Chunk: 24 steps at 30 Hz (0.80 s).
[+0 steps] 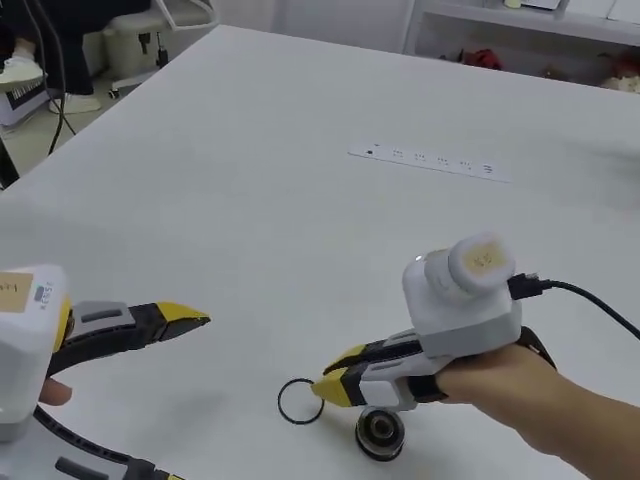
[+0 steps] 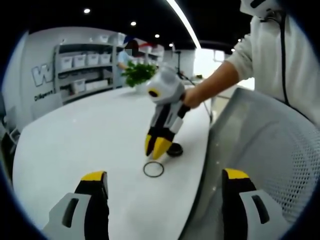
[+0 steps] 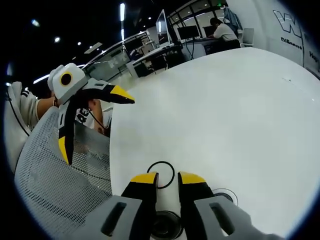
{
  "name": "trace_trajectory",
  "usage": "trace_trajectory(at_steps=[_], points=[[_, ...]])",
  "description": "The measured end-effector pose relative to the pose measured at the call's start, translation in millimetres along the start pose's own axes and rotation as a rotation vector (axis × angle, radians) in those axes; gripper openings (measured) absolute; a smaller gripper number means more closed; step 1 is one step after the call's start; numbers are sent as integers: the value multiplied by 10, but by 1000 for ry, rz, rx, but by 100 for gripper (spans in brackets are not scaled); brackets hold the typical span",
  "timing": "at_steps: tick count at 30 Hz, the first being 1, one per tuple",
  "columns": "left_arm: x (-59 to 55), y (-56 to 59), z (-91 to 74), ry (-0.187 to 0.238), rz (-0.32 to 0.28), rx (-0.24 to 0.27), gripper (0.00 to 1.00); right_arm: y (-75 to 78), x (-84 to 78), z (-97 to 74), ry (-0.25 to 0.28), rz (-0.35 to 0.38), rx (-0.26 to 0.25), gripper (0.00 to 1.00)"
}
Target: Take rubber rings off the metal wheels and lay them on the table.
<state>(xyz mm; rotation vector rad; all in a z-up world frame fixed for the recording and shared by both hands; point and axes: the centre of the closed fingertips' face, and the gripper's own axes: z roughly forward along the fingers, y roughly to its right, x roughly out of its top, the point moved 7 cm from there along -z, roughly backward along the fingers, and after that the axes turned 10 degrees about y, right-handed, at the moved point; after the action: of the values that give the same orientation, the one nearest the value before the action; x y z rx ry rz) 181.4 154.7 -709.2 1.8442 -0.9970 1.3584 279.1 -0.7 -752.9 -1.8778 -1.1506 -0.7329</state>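
Note:
A thin black rubber ring (image 1: 298, 402) lies flat on the white table (image 1: 300, 200). Just right of it stands a small dark metal wheel (image 1: 380, 432). My right gripper (image 1: 330, 386) is low over the table, its yellow tips at the ring's right edge, narrowly open and holding nothing. In the right gripper view the ring (image 3: 160, 174) lies just beyond the right gripper (image 3: 168, 178), and the wheel (image 3: 167, 225) sits under the jaws. My left gripper (image 1: 180, 395) hovers wide open at the left. The left gripper (image 2: 164, 175) faces the ring (image 2: 153, 169) and the wheel (image 2: 175, 149).
A white power strip (image 1: 430, 162) lies farther back on the table. A grey mesh chair back (image 2: 260, 150) stands close by the table's near edge. Shelves and chairs stand beyond the far edges.

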Motion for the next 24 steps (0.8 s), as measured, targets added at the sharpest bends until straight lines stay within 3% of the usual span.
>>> trace_trajectory(at_steps=[11,24], points=[[15,1,-13,-3,8,2,96,-84,95,-166,34,-40,-9,23],[34,6,-1,-7,16,-3,96,-197,239,-361,113,-70,-18,37]])
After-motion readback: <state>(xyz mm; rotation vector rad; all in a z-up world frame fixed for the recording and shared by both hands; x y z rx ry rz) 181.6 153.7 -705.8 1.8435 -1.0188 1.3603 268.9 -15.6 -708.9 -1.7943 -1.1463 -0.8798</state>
